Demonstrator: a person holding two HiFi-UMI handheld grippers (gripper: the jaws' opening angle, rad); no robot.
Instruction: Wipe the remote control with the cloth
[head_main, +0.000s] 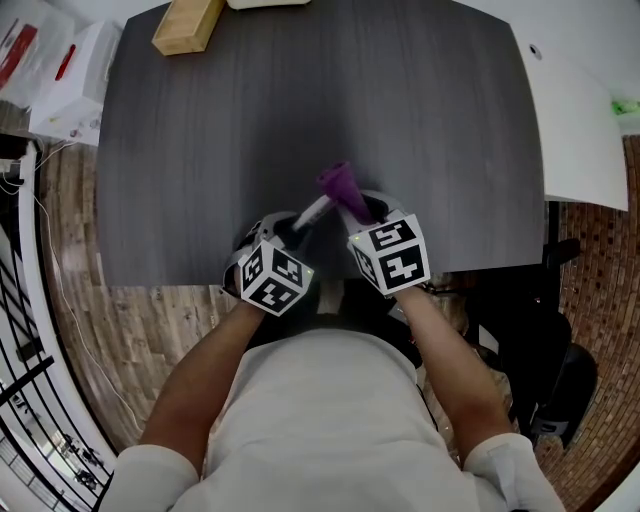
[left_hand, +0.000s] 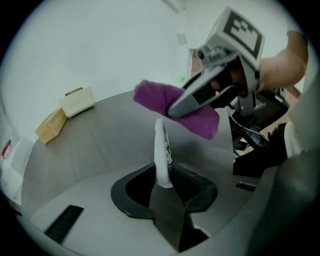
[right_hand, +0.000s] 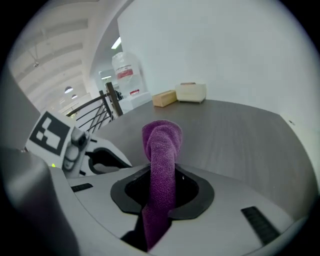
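The left hand-held gripper (left_hand: 163, 187) is clamping the lower end of the white remote (left_hand: 161, 147), its jaws pressing on the remote's two sides. The remote is standing up out of the jaws, lifted off the counter (head_main: 200, 150) and hanging over the middle of its near edge. The right hand-held gripper (right_hand: 160, 197) is pinching the purple cloth (right_hand: 161, 150), jaws closed on it, and the cloth is rising from them in a folded roll with its top curling over. Both grippers are sitting side by side, angling down towards the counter. The cloth is hanging just beside the remote's free tip. I cannot tell whether they are touching. A wooden block (head_main: 187, 25) and a cream box (left_hand: 77, 101) are lying at the counter's far left corner.
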